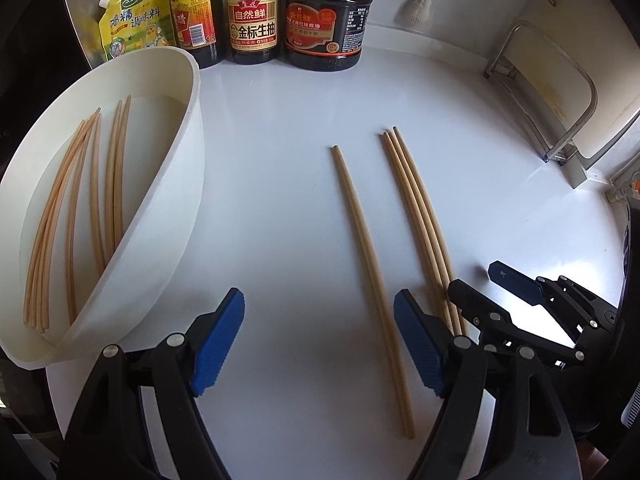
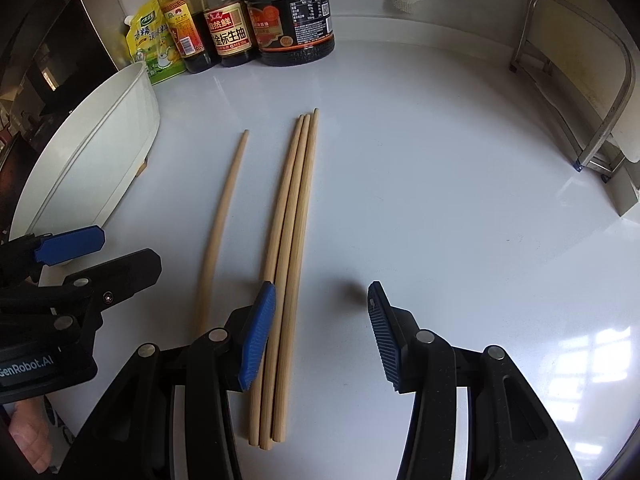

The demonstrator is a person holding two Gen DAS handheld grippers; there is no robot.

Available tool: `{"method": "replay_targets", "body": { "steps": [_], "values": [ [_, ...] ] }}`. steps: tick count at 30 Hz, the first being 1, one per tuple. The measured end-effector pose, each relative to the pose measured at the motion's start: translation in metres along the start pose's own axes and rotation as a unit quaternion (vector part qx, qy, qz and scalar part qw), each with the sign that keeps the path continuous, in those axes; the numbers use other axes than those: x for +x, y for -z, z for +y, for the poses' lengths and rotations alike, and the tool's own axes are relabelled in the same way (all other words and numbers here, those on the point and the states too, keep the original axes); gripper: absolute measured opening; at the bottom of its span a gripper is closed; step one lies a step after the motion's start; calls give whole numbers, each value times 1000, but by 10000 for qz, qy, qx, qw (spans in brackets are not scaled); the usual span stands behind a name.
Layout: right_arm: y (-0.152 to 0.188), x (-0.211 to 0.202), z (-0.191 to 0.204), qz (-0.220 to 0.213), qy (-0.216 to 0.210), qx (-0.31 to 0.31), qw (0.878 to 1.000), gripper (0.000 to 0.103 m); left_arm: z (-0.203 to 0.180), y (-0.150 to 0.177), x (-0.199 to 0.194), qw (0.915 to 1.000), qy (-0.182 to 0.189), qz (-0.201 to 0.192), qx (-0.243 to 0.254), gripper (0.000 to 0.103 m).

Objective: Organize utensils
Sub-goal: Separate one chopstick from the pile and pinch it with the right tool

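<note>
Ribbed blue fingers point(image 2: 256, 340) of both grippers spread, gripping nothing; slim round wooden chopsticks point(image 2: 290, 272) lie on glossy white counter point(image 2: 440, 200).

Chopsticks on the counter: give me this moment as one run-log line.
single chopstick: counter, alone | three chopsticks: counter, side by side | tray: holds others | left gripper: open, empty | right gripper: open, empty

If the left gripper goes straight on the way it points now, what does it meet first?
Probably the bare white countertop: the open left gripper frames no chopstick. The single chopstick passes by its right finger, so depth is uncertain.
</note>
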State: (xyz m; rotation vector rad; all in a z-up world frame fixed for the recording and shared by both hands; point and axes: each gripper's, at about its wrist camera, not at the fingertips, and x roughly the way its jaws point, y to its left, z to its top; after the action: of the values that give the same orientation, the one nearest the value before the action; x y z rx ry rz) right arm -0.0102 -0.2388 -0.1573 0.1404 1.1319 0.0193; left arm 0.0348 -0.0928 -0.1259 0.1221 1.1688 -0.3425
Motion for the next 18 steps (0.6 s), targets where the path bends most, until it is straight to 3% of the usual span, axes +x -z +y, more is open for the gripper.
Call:
{"method": "replay_targets", "body": {
  "steps": [7, 18],
  "values": [
    [0, 0, -5, -32, -20, 58, 10000, 46, 4, 11, 11, 9999, -156, -4, -20, 76],
    [3, -1, -9, -64, 312, -119, 9994, 46, 19, 27, 9, 9989, -388, -146, -220, 76]
  ]
}}
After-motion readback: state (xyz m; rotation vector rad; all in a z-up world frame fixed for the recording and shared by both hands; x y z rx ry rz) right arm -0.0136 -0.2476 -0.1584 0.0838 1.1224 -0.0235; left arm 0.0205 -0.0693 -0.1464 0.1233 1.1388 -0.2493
